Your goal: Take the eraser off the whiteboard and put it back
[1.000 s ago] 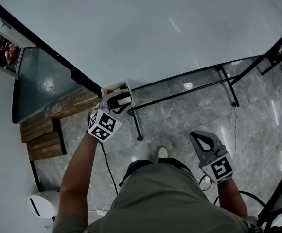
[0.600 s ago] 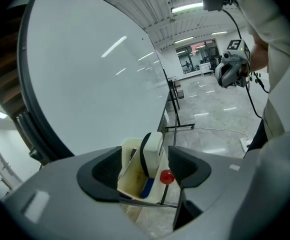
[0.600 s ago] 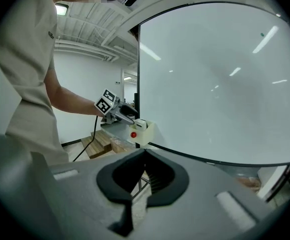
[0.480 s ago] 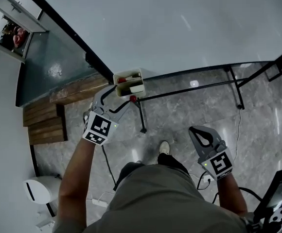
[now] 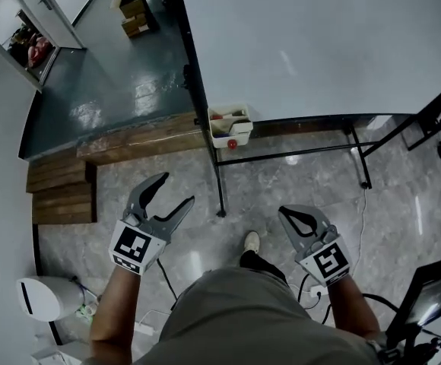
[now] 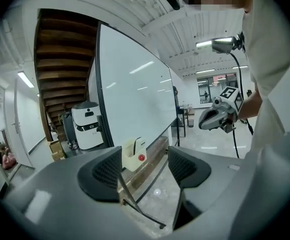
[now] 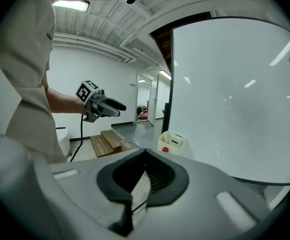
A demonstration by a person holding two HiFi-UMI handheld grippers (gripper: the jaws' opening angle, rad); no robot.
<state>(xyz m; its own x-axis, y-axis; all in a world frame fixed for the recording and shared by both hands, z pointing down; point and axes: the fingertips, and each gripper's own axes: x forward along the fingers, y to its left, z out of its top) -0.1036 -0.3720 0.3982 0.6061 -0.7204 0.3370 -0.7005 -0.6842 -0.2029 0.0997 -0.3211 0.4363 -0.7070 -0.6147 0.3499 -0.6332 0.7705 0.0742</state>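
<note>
Eraser (image 5: 234, 125) in the holder (image 5: 242, 135) at the whiteboard's (image 5: 319, 44) lower corner.
On my left gripper (image 5: 176, 188) the jaws have just been opening, empty, well apart from it; on my right gripper (image 5: 284, 212) they are pressed together.

The head view looks steeply down from above the person, with the whiteboard (image 5: 319, 44) across the upper right and the floor (image 5: 167, 181) below. The left gripper view looks nearly level along the board's face, with the tray (image 6: 134, 154) mid-frame and the right gripper (image 6: 202, 123) at right. The right gripper view faces the board more squarely, with the left gripper (image 7: 121, 105) at left. All three share the tray and board.
</note>
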